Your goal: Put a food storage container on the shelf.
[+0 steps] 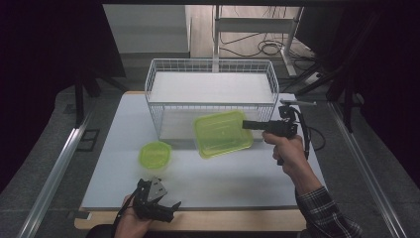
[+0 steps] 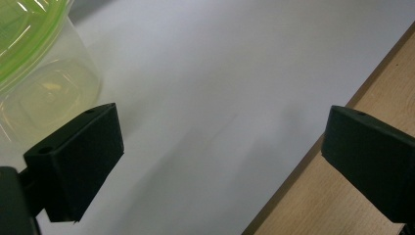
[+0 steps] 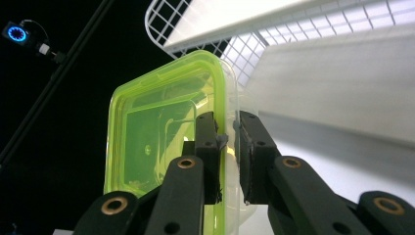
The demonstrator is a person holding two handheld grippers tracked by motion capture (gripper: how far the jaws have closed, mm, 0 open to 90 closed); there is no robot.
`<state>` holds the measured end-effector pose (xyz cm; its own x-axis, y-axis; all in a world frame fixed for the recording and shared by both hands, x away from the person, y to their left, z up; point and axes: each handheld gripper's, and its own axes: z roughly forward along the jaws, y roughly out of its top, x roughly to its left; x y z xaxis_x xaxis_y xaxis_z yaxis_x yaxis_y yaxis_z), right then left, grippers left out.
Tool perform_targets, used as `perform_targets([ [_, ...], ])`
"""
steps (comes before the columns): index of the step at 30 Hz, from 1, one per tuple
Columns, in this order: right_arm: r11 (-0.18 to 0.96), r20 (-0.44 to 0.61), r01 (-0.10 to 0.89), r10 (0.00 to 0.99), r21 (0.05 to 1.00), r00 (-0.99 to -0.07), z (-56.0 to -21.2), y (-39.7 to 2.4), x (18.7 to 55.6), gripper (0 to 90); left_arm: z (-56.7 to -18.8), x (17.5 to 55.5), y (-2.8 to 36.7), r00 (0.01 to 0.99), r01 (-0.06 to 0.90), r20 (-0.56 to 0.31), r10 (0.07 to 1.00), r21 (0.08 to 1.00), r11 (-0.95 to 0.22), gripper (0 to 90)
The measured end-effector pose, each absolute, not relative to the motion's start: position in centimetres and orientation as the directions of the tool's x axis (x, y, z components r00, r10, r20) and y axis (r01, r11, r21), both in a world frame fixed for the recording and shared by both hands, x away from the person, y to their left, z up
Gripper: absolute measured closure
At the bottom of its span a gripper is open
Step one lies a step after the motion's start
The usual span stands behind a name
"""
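Nearest to me, the left hand-held gripper (image 1: 166, 208) rests at the near edge of the worktop (image 1: 237, 183), its jaws spread wide with nothing between them. Just beyond it sits a small round green-lidded container (image 1: 155, 154). Over on the right, the right hand-held gripper (image 1: 247, 124) is clamped narrow on the rim of a larger rectangular green-lidded container (image 1: 222, 134), holding it tilted in the air in front of the white wire basket (image 1: 210, 69) at the far side. Judging by this, the big container is lifted but not yet placed in the basket; the small one remains untouched.
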<state>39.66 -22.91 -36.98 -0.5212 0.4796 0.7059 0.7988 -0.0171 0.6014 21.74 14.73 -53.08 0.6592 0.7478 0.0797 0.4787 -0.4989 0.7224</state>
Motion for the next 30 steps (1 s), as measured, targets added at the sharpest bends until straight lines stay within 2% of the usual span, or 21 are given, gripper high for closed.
perform_targets([
  [30,-0.09,0.661,0.742,0.534,0.664,-0.527,-31.2,-20.5,44.1,79.8,-52.9,21.9,15.1,0.652,0.495,0.043,0.757,0.732,-0.468,3.5],
])
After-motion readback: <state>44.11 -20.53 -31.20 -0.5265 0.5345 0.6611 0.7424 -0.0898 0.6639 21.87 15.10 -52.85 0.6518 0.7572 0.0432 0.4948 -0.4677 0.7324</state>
